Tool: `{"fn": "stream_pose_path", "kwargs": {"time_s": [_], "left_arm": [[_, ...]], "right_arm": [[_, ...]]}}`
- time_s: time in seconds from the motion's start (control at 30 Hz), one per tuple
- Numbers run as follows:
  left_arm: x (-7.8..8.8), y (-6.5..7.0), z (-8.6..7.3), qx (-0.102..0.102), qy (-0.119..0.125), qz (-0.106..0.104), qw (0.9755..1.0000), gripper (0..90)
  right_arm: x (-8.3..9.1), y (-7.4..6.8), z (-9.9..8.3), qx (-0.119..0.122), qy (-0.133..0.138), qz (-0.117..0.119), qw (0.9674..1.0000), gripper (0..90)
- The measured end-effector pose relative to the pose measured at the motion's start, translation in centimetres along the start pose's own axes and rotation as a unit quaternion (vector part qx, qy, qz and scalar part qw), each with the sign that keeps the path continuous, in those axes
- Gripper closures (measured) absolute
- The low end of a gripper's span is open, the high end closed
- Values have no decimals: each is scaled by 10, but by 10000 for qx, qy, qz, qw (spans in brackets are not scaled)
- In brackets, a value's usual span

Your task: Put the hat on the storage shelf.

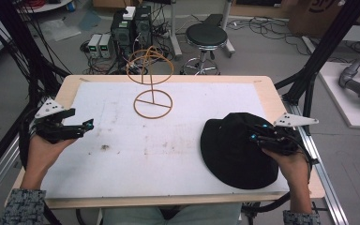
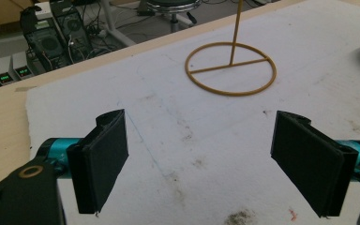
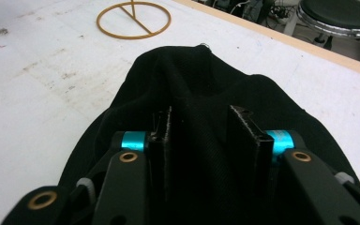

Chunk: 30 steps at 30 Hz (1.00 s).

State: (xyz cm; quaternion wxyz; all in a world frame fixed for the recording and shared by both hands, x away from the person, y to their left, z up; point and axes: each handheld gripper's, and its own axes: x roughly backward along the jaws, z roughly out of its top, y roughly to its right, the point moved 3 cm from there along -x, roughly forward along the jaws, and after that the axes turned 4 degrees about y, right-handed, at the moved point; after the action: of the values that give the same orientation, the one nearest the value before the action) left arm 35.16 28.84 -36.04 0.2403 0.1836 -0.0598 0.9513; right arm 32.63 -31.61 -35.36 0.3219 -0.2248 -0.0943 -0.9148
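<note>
White padding covers the table [image 1: 122, 140], and the black hat [image 1: 236, 150] lies on its right side, near the front edge, well apart from the wire hat stand [image 1: 152, 84] at the far middle. The right tool [image 3: 206, 136] has its jaws set around a raised fold of the hat's crown, and the pads look pressed into the cloth. The fold is soft and loose, so my worry is that it slides out on lifting, or that only a thin pinch holds and the brim sags and drags over the table. The stand is light wire; a swinging hat could tip it. The left tool [image 2: 201, 159] hovers over bare padding at the left, jaws wide apart, holding nothing.
</note>
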Motion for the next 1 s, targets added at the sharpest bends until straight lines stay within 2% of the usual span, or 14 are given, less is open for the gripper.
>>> {"fn": "stream_pose_path", "kwargs": {"time_s": [0.33, 0.47, 0.63, 0.83, 1.0], "left_arm": [[-1, 0, -1, 42, -7, 3, 10000, 193], [-2, 0, -2, 35, -27, -6, 10000, 193], [-2, 0, -2, 19, -49, -12, 10000, 193], [-3, 0, -3, 29, -56, -12, 10000, 193], [-3, 1, -3, 38, -53, -9, 10000, 193]], "right_arm": [[0, -3, -2, 310, 149, -75, 9994, 669], [0, -3, -2, 197, 198, -69, 9996, 670], [0, -4, -2, 224, 213, -87, 9995, 706], [0, -5, -1, 231, 211, -147, 9994, 846], [-1, -5, 0, 55, 147, -164, 9997, 876]]}}
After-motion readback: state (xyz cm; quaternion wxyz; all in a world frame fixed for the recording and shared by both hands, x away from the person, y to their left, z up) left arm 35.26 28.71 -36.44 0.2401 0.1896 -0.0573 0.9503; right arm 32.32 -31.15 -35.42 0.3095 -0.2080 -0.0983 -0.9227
